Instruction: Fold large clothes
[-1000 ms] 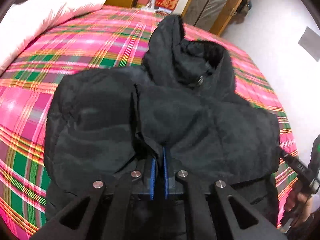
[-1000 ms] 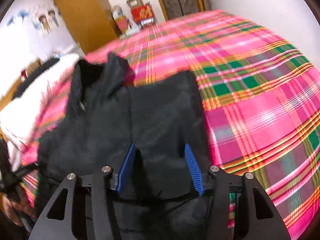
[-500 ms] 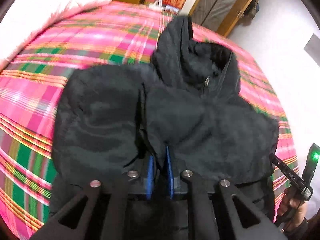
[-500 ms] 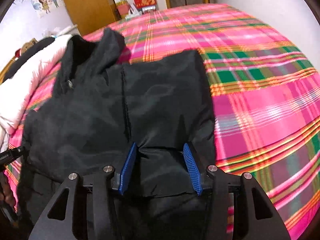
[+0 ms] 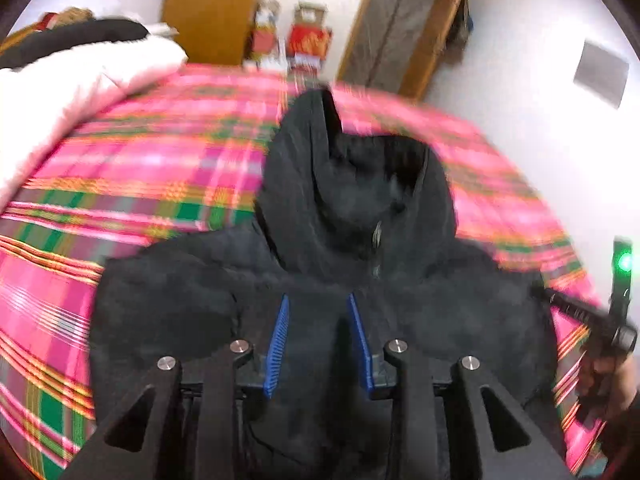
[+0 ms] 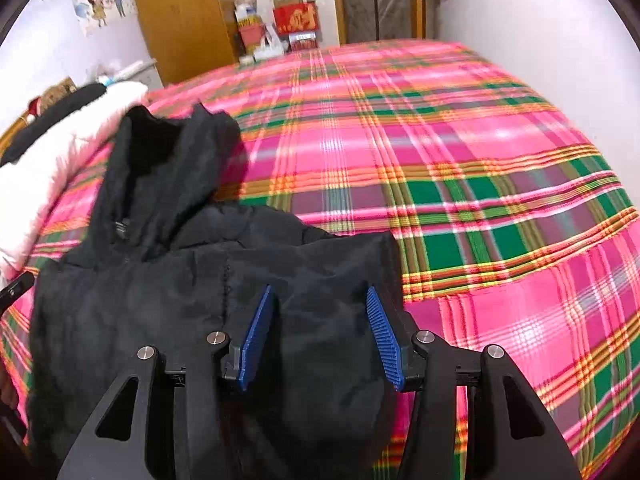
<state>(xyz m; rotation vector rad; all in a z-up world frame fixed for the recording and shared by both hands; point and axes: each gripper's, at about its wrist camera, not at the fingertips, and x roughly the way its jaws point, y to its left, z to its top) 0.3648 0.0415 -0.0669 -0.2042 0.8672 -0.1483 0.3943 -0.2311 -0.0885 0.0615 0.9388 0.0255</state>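
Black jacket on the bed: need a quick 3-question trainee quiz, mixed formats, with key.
1. True or false: the black jacket lies on a plaid bedspread.
2. The left gripper, whose jaws have just been opening, is: A) clamped on fabric, B) open over the jacket, C) out of view.
3. Fill in: the jacket's hood points ____ the grippers, toward the wooden door.

Key: 1 true; 2 B; 3 away from.

A pink plaid bedspread [image 6: 460,152] fills the room, with a wooden door [image 6: 184,12] at eleven o'clock against white walls [image 6: 520,12].
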